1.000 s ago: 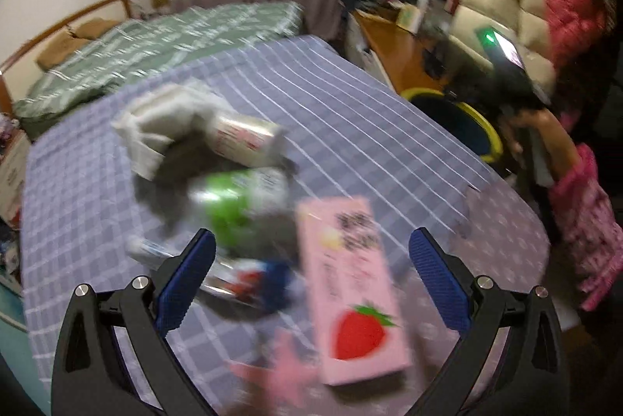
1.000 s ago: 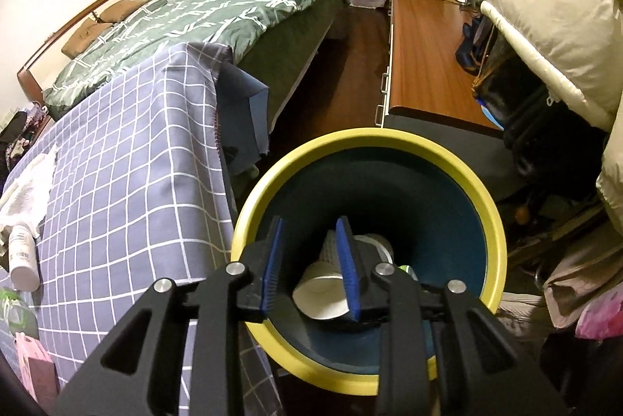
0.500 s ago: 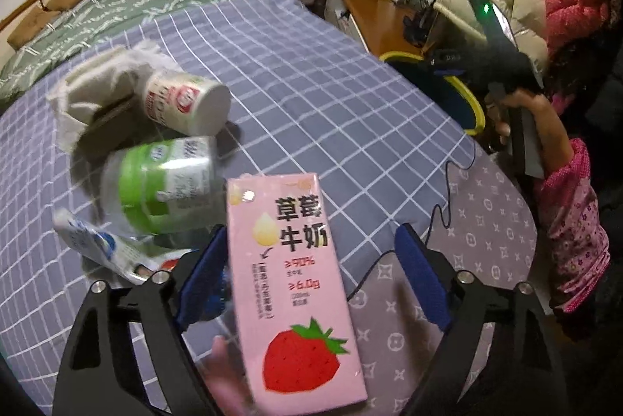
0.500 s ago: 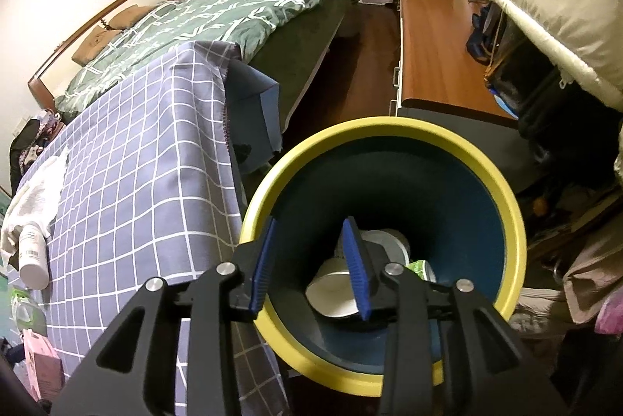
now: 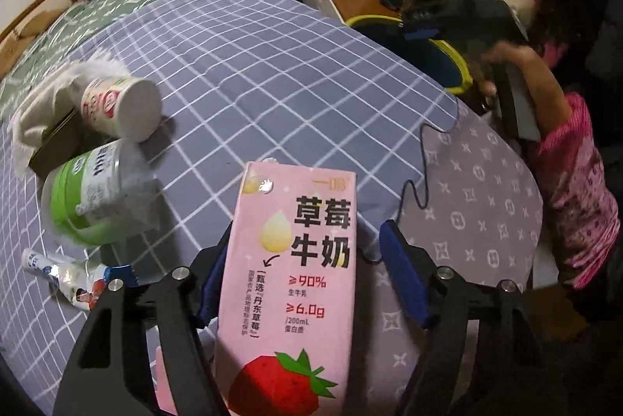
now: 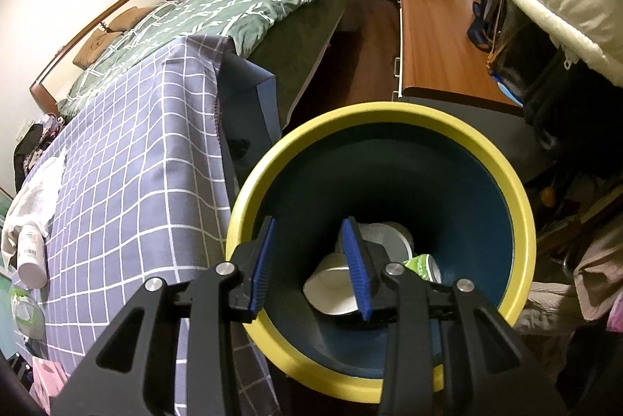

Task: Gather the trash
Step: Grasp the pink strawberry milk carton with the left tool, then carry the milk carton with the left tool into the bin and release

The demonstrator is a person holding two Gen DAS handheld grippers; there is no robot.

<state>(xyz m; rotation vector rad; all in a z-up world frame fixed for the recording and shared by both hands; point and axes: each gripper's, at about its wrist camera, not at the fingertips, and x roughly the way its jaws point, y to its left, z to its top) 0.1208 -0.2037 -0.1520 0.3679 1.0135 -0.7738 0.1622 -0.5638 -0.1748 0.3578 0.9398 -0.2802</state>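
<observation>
pink strawberry milk carton (image 5: 290, 283) lying on the checked tablecloth (image 5: 241, 65) between the spread left gripper (image 5: 307, 283) fingers — not yet pinched. square up on its long sides, close evenly. right gripper (image 6: 309, 266) over the yellow-rimmed bin (image 6: 518, 205), parted, holding nothing.

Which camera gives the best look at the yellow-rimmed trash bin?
The right wrist view: the trash bin fills the frame, open top facing the camera, cups visible inside. The left wrist view shows only a sliver of its rim beyond the table edge.
</observation>
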